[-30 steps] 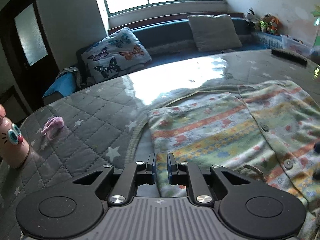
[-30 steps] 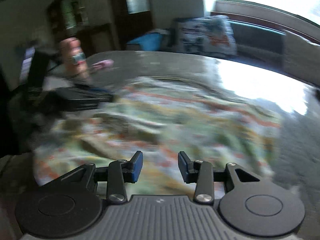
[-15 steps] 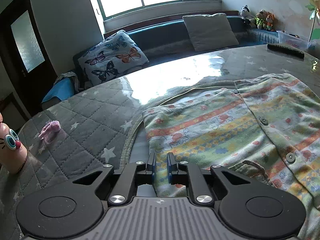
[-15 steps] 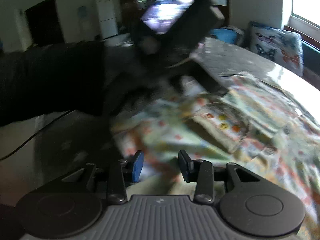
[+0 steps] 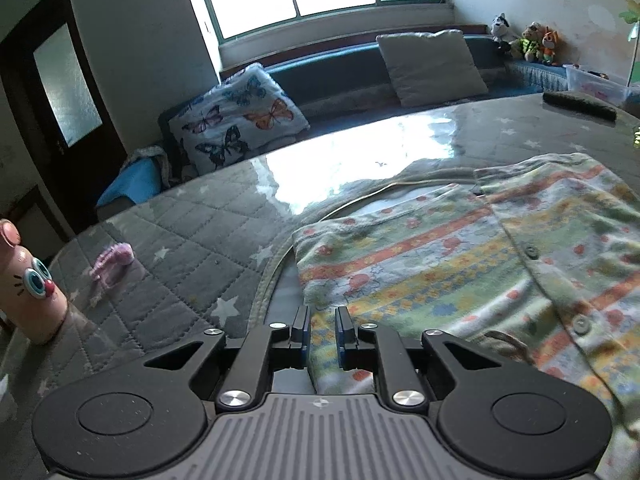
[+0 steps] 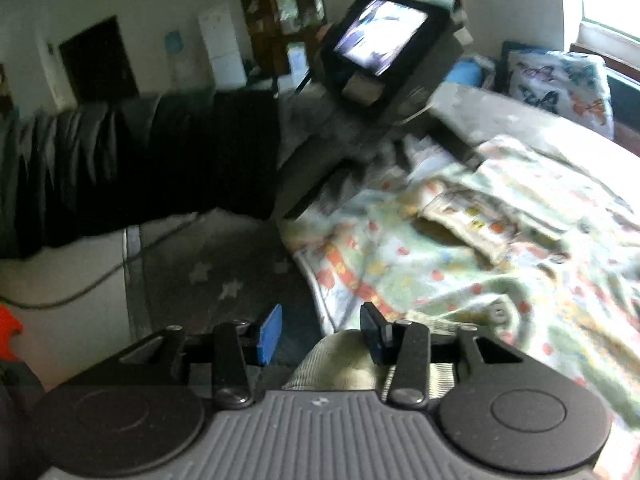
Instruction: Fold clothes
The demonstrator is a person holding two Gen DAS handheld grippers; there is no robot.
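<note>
1. Garment: patterned button-front top (image 5: 460,272) spread flat on quilted grey cover (image 5: 188,240), buttons up, left edge folded back near the cover's seam.
2. Left gripper (image 5: 322,330): narrow gap, fabric edge lying between the blue pads; cannot tell if actually pinched. Essentially where it was a second ago, only the view tilted up a little.
3. Right gripper (image 6: 322,334): wide open, nothing held, ribbed hem or cuff (image 6: 336,364) bunched just under the tips. Swung from facing across the top to facing its near-left corner, looking at the left device (image 6: 384,52) and black sleeve (image 6: 140,168).
4. Meaning: both grippers now converging on one edge; likely setting up a two-point grab for the first fold. No fold done yet.
</note>
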